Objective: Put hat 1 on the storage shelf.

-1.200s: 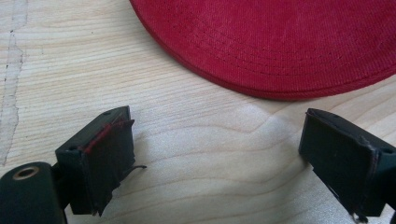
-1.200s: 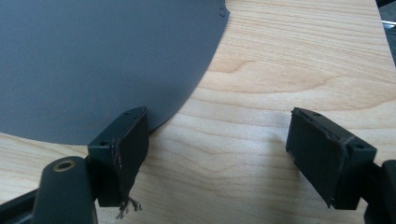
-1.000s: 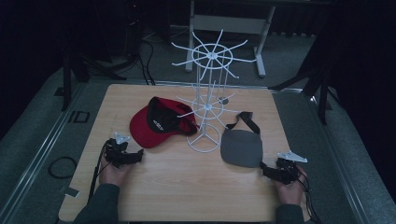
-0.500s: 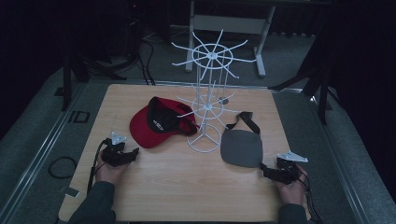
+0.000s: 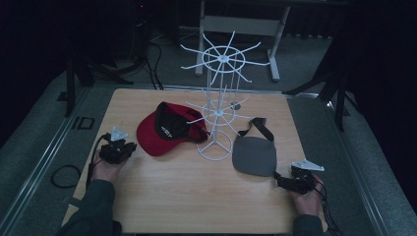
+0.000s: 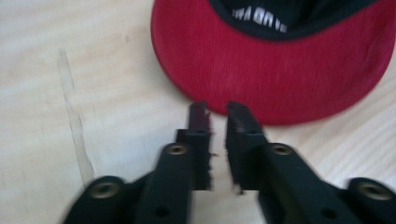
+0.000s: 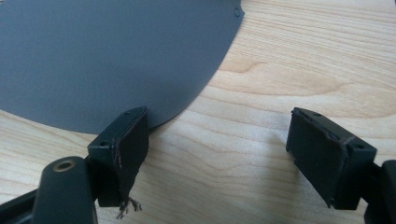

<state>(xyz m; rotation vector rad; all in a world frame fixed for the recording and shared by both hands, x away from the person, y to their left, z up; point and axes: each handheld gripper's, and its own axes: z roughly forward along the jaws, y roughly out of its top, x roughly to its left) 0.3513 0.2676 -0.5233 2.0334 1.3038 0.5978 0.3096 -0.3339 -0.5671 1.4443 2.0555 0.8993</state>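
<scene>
From the high view, my left gripper (image 5: 118,149) sits just short of the red cap (image 5: 169,129), and my right gripper (image 5: 295,181) rests at the near edge of the grey cap (image 5: 254,155); the white wire rack (image 5: 219,105) stands between the two caps.

In the left gripper view, the jaws have just been closing to a narrow slit with nothing between them, the red brim (image 6: 275,70) just ahead. I'd judge it a test squeeze before any grab.

In the right gripper view, the jaws stand wide and empty, one touching the grey brim (image 7: 116,56).
</scene>
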